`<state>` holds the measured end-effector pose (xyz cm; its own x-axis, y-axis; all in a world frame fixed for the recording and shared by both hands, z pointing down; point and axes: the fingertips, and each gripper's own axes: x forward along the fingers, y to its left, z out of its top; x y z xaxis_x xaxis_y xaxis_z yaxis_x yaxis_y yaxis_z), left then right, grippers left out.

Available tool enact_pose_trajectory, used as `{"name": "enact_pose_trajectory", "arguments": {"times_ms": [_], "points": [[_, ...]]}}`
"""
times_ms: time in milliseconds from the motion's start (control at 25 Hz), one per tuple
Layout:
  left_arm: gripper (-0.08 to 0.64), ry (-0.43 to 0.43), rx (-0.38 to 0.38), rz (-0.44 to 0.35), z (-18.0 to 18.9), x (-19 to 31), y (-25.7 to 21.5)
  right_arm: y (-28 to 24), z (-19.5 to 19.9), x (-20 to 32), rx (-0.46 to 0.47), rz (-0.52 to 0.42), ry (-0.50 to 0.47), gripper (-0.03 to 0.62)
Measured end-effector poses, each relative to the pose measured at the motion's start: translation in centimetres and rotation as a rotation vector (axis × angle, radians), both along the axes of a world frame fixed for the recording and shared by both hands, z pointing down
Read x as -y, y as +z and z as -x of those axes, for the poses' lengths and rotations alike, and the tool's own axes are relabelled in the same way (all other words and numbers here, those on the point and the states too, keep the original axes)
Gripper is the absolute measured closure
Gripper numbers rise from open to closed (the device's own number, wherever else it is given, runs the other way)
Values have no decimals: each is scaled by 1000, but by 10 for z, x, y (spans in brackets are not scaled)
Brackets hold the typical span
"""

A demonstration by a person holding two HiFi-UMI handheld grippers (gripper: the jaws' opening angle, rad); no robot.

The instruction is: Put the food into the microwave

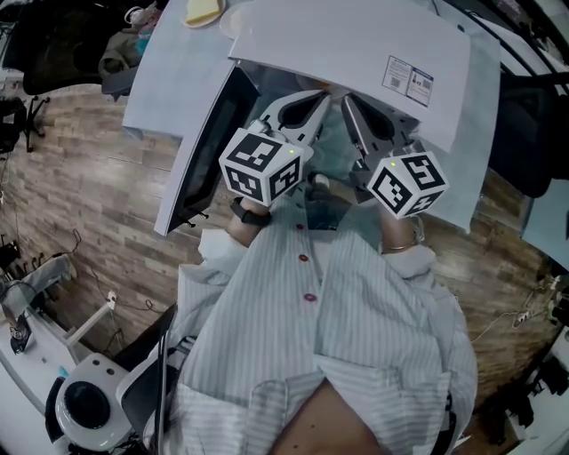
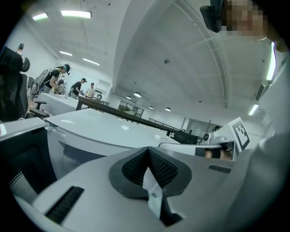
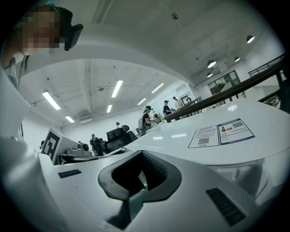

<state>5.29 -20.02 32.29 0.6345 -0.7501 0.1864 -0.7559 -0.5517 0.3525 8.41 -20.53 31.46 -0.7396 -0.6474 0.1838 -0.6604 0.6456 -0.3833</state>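
Note:
The white microwave stands in front of me with its door swung open to the left. My left gripper and right gripper are side by side at the mouth of the oven, pointing in under its top edge. Each is shut, with the black pads pressed together. In the left gripper view the left gripper shows only a thin pale sliver at the seam. The right gripper looks the same. A yellowish piece of food lies on the table behind the microwave. The oven's inside is mostly hidden.
The microwave's top carries label stickers. The open door juts out to the left of my left hand. Wooden floor, a black chair and a white machine lie to the left. People work at tables far off.

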Motion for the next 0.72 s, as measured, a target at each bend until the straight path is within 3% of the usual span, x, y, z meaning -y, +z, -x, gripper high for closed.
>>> {"name": "enact_pose_trajectory", "arguments": {"times_ms": [720], "points": [[551,28,18,-5,-9,-2,-5,-4,-3,-5,-3,0,-20,560]]}}
